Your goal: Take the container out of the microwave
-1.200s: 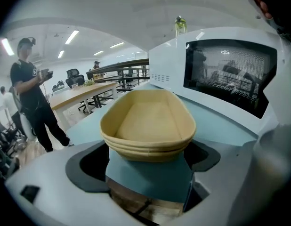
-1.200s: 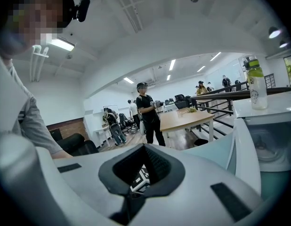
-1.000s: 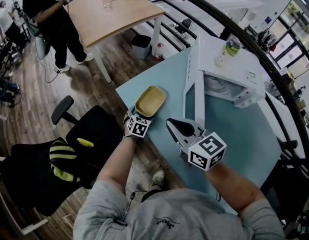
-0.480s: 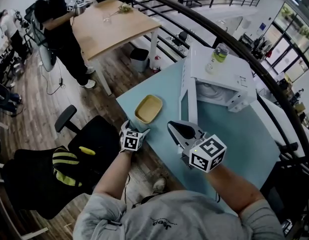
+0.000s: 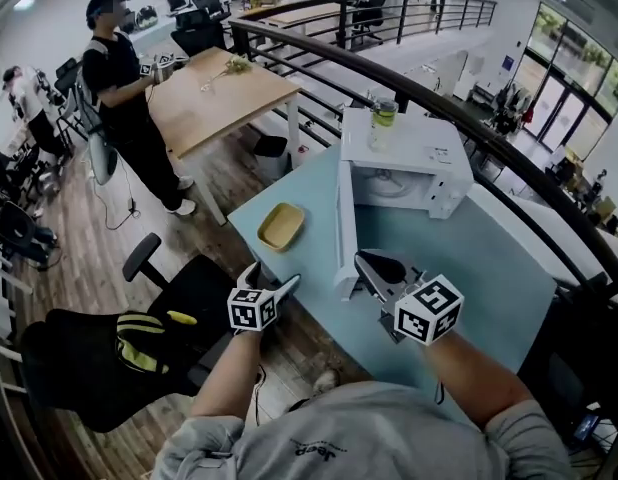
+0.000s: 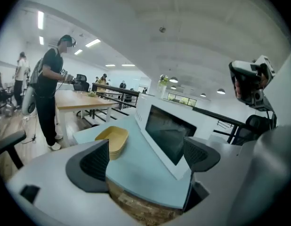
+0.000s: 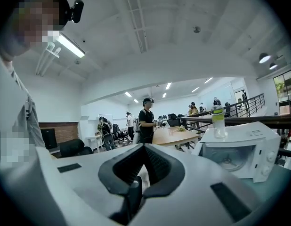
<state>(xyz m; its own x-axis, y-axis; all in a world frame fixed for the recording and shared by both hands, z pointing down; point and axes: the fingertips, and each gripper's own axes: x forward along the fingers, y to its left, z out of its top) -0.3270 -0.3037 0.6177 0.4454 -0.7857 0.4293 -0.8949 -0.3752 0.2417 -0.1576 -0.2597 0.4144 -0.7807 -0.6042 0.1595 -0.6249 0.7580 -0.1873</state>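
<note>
Treat removal as done, with container (image 5: 281, 226) on table (image 5: 469, 258) at 9 o'clock of open microwave (image 5: 409, 163), left gripper (image 5: 270, 278) released, right gripper (image 5: 369, 263) clenched empty.

Light blue table (image 5: 479, 258), white microwave (image 5: 404, 168), yellow container (image 5: 280, 225)

Head view, clock positions from frame centre.
- Teal table (image 5: 489, 258): centre to 4 o'clock, corner pointing toward 10.
- Clear bottle (image 5: 382, 120), greenish contents, upright: 12 to 1 o'clock.
- Black railing (image 5: 324, 52): arcs from 11 round to 3.
- Wooden table (image 5: 214, 103): 11 o'clock; green sprig (image 5: 232, 65) on top; grey bin (image 5: 272, 148) just beside its leg.
- Person in black (image 5: 129, 108), standing at wooden table's 9 o'clock edge.
- Black office chair (image 5: 179, 288): 8 o'clock; yellow-and-black gloves (image 5: 139, 330) on neighbouring seat.
</note>
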